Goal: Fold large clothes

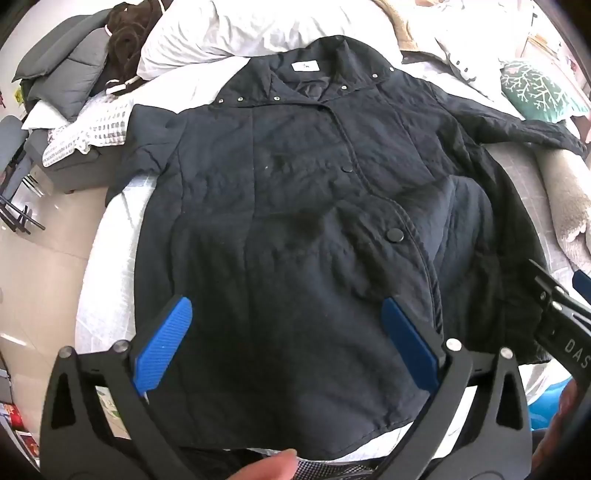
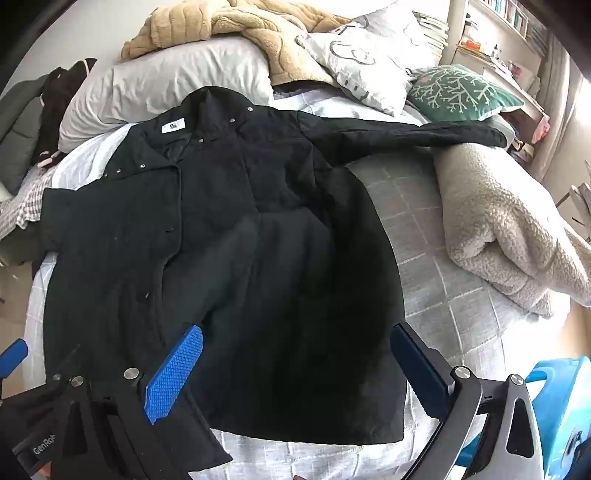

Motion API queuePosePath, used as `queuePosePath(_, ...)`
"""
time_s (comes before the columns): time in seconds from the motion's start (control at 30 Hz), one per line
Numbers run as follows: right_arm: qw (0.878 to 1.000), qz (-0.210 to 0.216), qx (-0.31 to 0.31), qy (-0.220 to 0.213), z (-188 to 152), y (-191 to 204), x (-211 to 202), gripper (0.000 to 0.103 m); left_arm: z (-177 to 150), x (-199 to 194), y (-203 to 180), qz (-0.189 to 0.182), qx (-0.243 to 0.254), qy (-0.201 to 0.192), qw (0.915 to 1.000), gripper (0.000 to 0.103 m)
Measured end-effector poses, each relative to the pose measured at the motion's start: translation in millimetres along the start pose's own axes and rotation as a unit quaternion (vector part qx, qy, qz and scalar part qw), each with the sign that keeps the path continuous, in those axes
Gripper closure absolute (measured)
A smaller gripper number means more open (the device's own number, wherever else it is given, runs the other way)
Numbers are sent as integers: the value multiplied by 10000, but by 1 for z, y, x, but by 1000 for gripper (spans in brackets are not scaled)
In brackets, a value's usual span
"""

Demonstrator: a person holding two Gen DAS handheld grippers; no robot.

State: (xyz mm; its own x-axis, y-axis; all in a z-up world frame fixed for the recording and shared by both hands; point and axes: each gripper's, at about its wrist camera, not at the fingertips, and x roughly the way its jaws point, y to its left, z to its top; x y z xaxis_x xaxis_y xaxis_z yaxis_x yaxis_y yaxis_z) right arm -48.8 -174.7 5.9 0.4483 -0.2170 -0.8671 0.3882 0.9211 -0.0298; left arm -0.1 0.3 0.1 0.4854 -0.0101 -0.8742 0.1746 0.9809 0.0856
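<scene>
A home bedroom is shown: a bed [image 2: 436,266] is covered with pillows [image 2: 170,85], fleece blankets [image 2: 498,229] and a bookshelf [image 2: 517,18] is seen behind.

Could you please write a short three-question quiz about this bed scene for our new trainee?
1. True or false: the black coat lies spread on the bed with its front facing up.
2. Multiple choice: how do the left gripper and the right gripper stand? A) both open, holding nothing B) both shut on the coat C) one open, one shut
3. Which sleeve stretches out towards the green pillow, the one on the picture's right or the one on its left?

Key: 1 true; 2 A; 3 the sleeve on the right.
</scene>
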Motion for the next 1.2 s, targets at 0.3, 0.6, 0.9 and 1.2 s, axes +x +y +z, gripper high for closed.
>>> queuePosePath(0.3,9999,131,-22,14,-1,1,-3,0,-1,-5,7,13,-19,-12,10000,0)
queuePosePath(0.6,9999,130,-4,79,-3,-3,4,0,-1,-1,8,25,-28,-7,10000,0)
queuePosePath(0.9,9998,176,-13,81,-3,-2,2,0,-2,3,9,36,-55,2,10000,0)
queuePosePath(1.2,9998,175,-2,89,-2,-2,2,0,-2,3,9,46,-59,6,10000,0)
